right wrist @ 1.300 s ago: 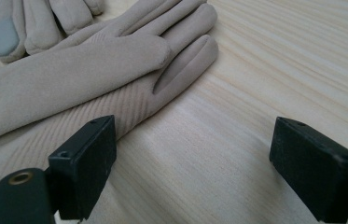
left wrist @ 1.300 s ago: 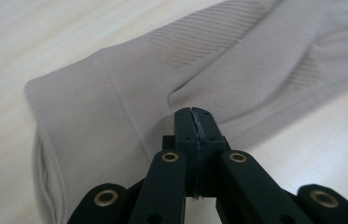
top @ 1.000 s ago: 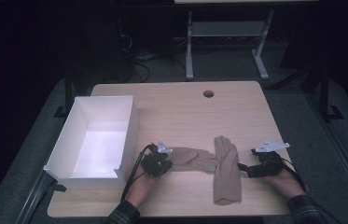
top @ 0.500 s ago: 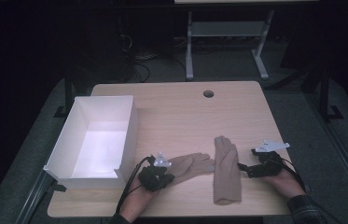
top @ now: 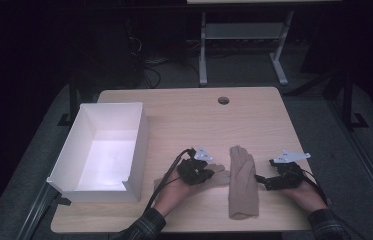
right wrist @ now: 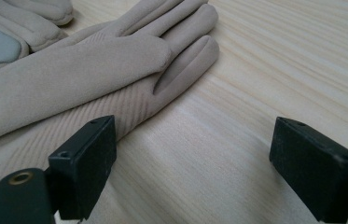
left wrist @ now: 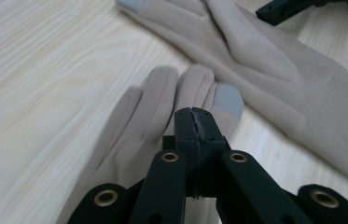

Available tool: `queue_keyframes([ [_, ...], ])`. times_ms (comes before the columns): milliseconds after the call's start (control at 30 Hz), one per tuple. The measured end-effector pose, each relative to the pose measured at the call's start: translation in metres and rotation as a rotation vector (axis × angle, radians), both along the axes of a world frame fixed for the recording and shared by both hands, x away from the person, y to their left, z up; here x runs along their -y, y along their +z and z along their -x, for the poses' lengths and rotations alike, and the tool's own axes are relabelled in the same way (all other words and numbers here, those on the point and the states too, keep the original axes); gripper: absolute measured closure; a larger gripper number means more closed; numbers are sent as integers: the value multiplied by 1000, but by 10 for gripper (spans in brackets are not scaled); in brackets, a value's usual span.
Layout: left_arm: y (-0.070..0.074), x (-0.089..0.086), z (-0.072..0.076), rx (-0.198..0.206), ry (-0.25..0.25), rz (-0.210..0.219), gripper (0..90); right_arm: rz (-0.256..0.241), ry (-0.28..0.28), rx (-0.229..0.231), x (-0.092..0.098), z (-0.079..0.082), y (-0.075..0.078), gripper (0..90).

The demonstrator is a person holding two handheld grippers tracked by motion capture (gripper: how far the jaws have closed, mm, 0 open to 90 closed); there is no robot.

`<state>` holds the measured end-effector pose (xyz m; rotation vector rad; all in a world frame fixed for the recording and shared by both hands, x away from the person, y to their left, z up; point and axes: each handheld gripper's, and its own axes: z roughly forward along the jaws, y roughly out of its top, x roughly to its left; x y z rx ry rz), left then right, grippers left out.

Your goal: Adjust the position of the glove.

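Dark floor surrounds the wooden tabletop (top: pixel 184 110). At its left stands a white box (top: pixel 101 150). Beside it, the left gripper (top: pixel 205 173), jaws pressed together, sits over a beige glove (left wrist: pixel 129 135); whether fabric is pinched is unclear. A second glove (top: pixel 243 182) lies lengthwise just right, touching it. The right gripper (top: pixel 264 181) rests beside that glove, jaws apart.

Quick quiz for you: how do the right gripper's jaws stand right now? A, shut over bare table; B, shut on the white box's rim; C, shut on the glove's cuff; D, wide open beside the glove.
D: in the right gripper view the right gripper has its jaws wide apart, bare wood between them, with the upright beige glove beside its left jaw.
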<state>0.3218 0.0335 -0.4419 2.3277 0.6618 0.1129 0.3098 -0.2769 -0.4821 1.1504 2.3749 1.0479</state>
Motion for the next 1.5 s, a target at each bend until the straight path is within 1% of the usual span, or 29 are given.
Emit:
queue_keyframes([
  [100,-10,10,-5,-5,-2,-29,896,0,1,0,0,0,0,142],
  [133,-14,12,-7,-11,-4,-35,897,-1,1,0,0,0,0,143],
  [167,-15,13,-8,-11,-4,-32,897,-1,1,0,0,0,0,142],
  [200,-16,13,-9,-3,0,-25,897,-1,2,0,0,0,0,142],
  [300,-16,13,-15,27,21,-46,897,-1,3,-1,0,0,0,142],
  [367,-16,11,-21,31,39,-49,897,-1,3,-1,0,0,0,142],
  [567,-16,7,-42,38,100,-41,897,-4,1,-1,0,0,0,143],
  [633,-16,6,-50,44,115,-47,897,-2,2,0,0,0,0,142],
  [667,-17,6,-54,44,129,-39,897,-2,2,1,0,-1,0,143],
  [767,-17,5,-67,50,145,-41,897,-2,2,0,0,0,0,143],
  [867,-17,5,-74,42,169,-21,896,-2,2,1,0,-1,0,143],
  [933,-14,4,-72,42,173,-3,889,-2,2,0,0,0,0,142],
  [1000,-8,0,-68,52,168,3,869,-2,2,0,0,0,0,142],
  [1067,-1,-6,-62,53,175,28,863,-2,2,0,0,0,0,142],
  [1167,9,-21,-51,64,186,53,842,-1,3,1,0,-1,0,142],
  [1233,15,-36,-44,64,207,63,826,-2,2,0,0,0,0,143],
  [1267,16,-41,-42,72,208,63,811,-2,1,0,0,0,0,142],
  [1333,18,-54,-36,67,229,62,781,-1,2,0,0,0,0,142],
  [1367,18,-59,-34,61,238,55,766,-1,2,1,0,-1,0,142],
  [1467,14,-73,-26,72,265,21,728,-1,2,1,0,-1,0,142],
  [1500,12,-77,-25,73,272,17,718,-2,1,0,0,0,0,142],
])
